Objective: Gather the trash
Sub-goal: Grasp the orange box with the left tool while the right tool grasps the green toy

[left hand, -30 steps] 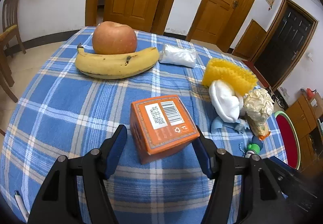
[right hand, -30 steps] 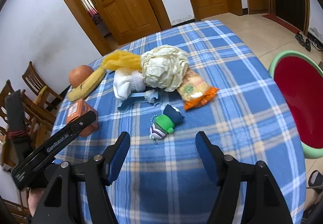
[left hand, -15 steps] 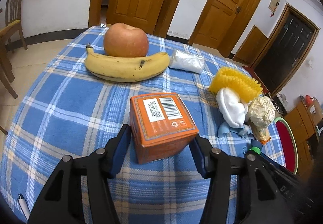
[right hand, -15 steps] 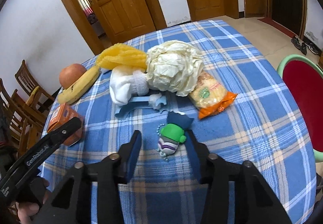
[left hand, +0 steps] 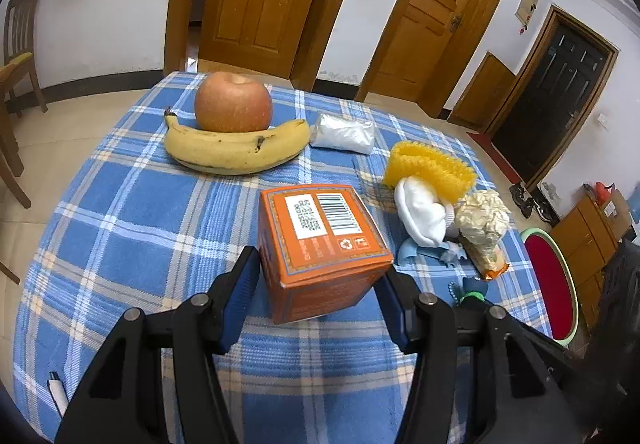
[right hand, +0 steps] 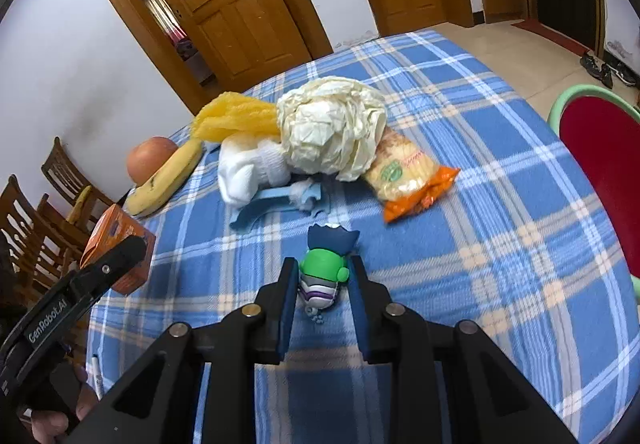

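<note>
An orange carton [left hand: 320, 248] with a barcode label stands on the blue plaid tablecloth. My left gripper [left hand: 318, 284] is closed around its near sides, both pads against it. In the right wrist view the carton [right hand: 116, 240] sits at the left edge. My right gripper [right hand: 324, 280] is closed on a small green and purple toy keychain [right hand: 322, 276] lying on the cloth. A crumpled paper ball [right hand: 332, 128], an orange snack wrapper [right hand: 412, 176] and a yellow foam net [right hand: 236, 120] lie beyond it.
An apple [left hand: 233, 102] and a banana [left hand: 236, 148] lie at the far side, with a clear plastic bag [left hand: 344, 132] beside them. A white sock [right hand: 248, 168] and a blue plastic piece [right hand: 276, 200] lie mid-table. A red stool [right hand: 600, 164] stands at the right edge.
Both grippers moved forward and closed: the left onto the orange carton, the right onto the toy keychain.
</note>
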The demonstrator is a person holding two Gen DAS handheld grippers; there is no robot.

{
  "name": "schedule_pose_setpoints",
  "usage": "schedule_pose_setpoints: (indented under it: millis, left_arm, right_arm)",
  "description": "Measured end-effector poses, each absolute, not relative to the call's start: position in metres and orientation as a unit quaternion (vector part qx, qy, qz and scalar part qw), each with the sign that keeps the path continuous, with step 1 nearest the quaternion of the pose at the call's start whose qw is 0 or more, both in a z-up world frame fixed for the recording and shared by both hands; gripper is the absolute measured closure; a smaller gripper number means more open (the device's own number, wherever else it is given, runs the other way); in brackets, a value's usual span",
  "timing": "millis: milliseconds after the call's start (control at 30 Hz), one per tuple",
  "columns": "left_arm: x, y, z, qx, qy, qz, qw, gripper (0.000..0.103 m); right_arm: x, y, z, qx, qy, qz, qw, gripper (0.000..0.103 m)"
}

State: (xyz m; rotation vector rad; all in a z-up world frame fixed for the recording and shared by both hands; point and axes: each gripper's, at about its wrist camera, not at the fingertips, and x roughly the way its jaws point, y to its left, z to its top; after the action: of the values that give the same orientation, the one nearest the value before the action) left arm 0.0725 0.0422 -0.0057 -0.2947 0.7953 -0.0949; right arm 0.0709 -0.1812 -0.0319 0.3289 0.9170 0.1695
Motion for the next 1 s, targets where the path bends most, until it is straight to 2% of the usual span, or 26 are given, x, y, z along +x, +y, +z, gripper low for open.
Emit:
schedule_pose_setpoints:
  millis: [1000]
  left_arm:
    - [0.04,-0.005,0.02,-0.12,0.38,-0.108,0.911,0.046]
  right_arm:
    - [0.008,-0.229,0.012,0.2,0.377,0.1,0.899,0.075]
